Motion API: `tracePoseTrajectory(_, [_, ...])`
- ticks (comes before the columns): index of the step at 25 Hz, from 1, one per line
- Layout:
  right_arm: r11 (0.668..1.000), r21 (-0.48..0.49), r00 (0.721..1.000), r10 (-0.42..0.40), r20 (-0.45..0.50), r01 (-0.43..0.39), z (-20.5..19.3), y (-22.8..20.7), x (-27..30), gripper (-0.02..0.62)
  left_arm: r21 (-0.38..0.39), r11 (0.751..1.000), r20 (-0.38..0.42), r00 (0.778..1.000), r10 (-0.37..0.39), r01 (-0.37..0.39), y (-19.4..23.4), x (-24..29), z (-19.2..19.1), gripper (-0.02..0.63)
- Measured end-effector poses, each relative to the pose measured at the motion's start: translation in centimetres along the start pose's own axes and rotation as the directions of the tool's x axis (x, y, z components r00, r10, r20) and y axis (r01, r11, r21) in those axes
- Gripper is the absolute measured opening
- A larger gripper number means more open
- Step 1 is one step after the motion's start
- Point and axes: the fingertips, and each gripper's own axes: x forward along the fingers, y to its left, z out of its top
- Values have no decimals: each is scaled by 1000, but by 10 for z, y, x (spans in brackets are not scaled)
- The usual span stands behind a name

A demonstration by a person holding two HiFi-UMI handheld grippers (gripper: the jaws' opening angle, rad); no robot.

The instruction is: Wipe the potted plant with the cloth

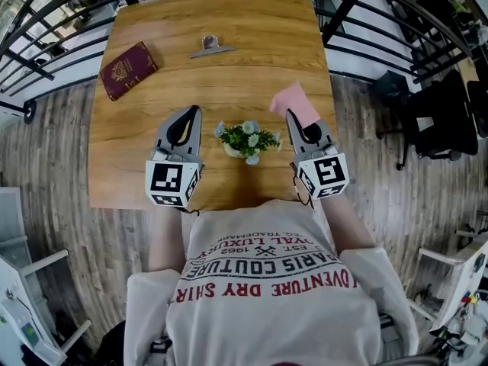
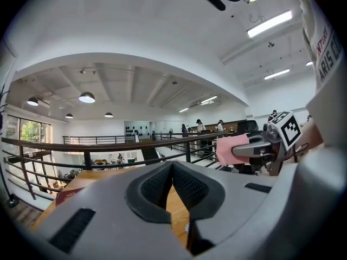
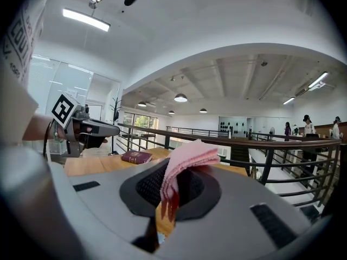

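Note:
A small potted plant (image 1: 246,140) with green leaves and pale flowers stands on the wooden table (image 1: 160,136), between my two grippers. My right gripper (image 1: 292,116) is just right of the plant and is shut on a folded pink cloth (image 1: 295,104), which sticks out past the jaws (image 3: 184,164). To the plant's left, my left gripper (image 1: 194,113) is shut with nothing in it; its pads (image 2: 157,186) meet. The left gripper view also shows the right gripper (image 2: 255,148) with the cloth (image 2: 230,149).
A dark red booklet (image 1: 128,69) lies at the table's back left, also seen as the booklet (image 3: 136,156). A metal binder clip (image 1: 211,47) sits at the back centre. Black railings (image 1: 61,29) surround the table. A dark chair (image 1: 438,120) stands to the right.

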Motion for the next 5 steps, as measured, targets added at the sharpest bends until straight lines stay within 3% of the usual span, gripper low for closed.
tracePoseTrajectory(5, [1000, 7, 1000, 5, -6, -5, -4, 1, 2, 35, 3, 1000, -1, 1000, -1, 1, -1, 0, 2, 17])
